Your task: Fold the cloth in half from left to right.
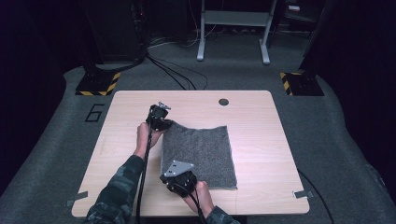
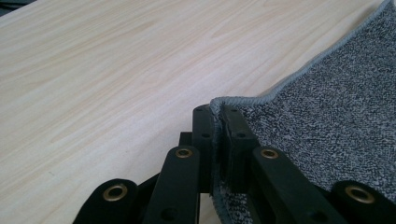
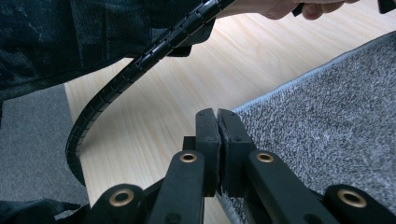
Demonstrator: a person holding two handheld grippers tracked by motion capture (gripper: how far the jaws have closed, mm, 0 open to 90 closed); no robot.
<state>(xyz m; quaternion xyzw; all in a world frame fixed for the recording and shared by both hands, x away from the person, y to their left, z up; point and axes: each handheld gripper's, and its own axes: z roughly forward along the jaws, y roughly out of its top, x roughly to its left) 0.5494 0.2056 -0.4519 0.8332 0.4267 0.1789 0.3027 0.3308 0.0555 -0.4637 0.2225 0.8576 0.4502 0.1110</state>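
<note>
One grey carpet piece (image 1: 200, 154) on one wooden table (image 1: 261, 140). Two grippers: left gripper (image 1: 164, 122) at 11 o'clock corner, right gripper (image 1: 179, 176) at 7 o'clock.

A carpet piece (image 1: 201, 154) lies mid-frame on the desk (image 1: 261, 140); left gripper (image 1: 161, 122) at its upper-left corner, right gripper (image 1: 180, 179) at its lower-left.

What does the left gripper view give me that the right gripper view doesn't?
Left gripper view alone: the left gripper clamped on the grey carpet piece, whose bound corner curls up between its jaws, with bare wooden table beyond.

Right gripper view alone: the right gripper shut on the carpet's edge, a ribbed black cable arcing overhead, a camouflage sleeve, and grey floor.

Both: closed black jaws, speckled carpet to the right, light wood to the left.
</note>
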